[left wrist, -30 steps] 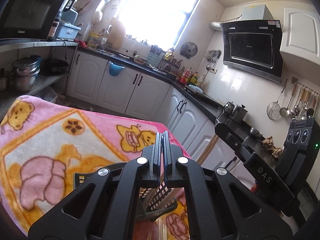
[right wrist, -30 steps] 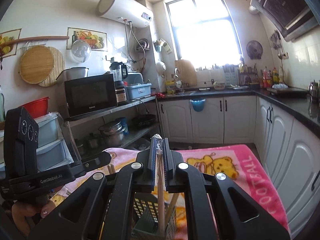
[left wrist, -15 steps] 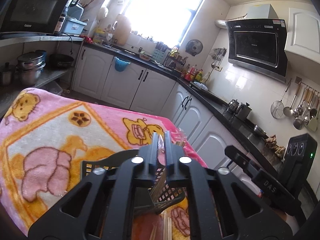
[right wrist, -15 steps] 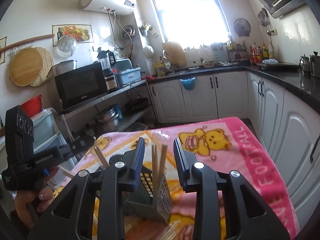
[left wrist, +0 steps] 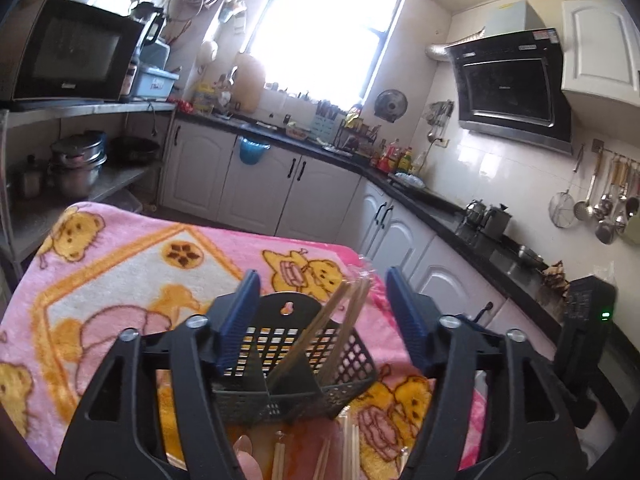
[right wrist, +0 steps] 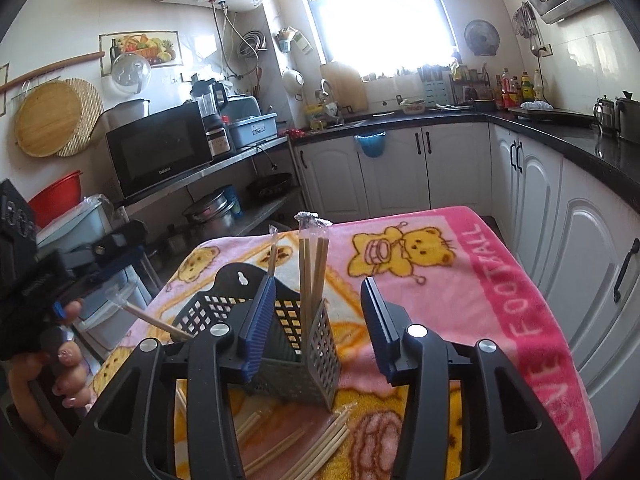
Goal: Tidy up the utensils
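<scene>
A dark grey perforated utensil basket point(left wrist: 296, 364) point(right wrist: 296, 340) stands on a table covered by a pink cartoon blanket point(left wrist: 120, 280) point(right wrist: 460, 280). Wrapped wooden chopsticks point(left wrist: 340, 320) point(right wrist: 312, 272) stand inside it, leaning. My left gripper point(left wrist: 320, 312) is open and empty, its jaws either side of the basket. My right gripper point(right wrist: 318, 328) is open and empty above the basket's right compartment. More wrapped chopsticks point(right wrist: 312, 452) point(left wrist: 352, 448) lie loose on the blanket in front of the basket.
White kitchen cabinets point(right wrist: 400, 172) and a dark counter run behind the table. A metal shelf with a microwave point(right wrist: 160, 152) and pots stands to the left. The left hand and its gripper body point(right wrist: 36, 300) show at the right view's left edge.
Both grippers went from shut on chopsticks to wide open. The chopsticks now stand free in the basket, and both grippers have drawn back a little.
</scene>
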The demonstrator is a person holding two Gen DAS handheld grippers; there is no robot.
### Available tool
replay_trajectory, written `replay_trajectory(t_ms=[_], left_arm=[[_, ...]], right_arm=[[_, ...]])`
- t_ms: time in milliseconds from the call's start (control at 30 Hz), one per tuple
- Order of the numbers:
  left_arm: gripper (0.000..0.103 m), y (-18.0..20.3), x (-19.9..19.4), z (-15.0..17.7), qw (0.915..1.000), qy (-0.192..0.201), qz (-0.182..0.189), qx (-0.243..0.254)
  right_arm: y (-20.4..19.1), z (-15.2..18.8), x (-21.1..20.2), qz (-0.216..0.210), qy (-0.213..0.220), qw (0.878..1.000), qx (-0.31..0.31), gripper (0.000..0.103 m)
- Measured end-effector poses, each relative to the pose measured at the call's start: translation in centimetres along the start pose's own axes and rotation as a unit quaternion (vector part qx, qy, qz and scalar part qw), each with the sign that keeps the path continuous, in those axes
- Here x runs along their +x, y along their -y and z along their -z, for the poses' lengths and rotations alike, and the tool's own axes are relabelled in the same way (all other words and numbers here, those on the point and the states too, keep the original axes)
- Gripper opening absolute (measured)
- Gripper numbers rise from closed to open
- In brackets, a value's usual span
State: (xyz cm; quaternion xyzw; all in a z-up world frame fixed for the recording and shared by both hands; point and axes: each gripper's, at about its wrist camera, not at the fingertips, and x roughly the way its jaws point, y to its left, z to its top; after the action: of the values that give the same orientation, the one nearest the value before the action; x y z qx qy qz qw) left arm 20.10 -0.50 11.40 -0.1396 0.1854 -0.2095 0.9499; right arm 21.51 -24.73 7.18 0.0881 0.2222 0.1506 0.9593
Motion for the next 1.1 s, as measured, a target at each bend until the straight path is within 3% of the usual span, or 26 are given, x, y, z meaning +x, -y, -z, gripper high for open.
replay_trajectory(t_ms=[133, 267, 1100], left_arm=[[0.082, 0.5, -1.1, 0.0, 1.0000, 0.006, 0.007, 0.003], [0.092, 0.6, -2.0, 0.3, 0.9999, 0.010, 0.008, 0.004], [0.092, -0.4, -3.3, 4.1, 0.9994, -0.033, -0.012, -0.004]], right_arm=[[-0.3, 0.3, -0.4, -0.001, -0.002, 1.000, -0.008, 0.048], [-0.5, 0.6, -0.9, -0.004, -0.002, 1.000, -0.011, 0.053], [-1.3, 3.8, -2.6, -0.007, -0.039, 0.999, -0.034, 0.059]])
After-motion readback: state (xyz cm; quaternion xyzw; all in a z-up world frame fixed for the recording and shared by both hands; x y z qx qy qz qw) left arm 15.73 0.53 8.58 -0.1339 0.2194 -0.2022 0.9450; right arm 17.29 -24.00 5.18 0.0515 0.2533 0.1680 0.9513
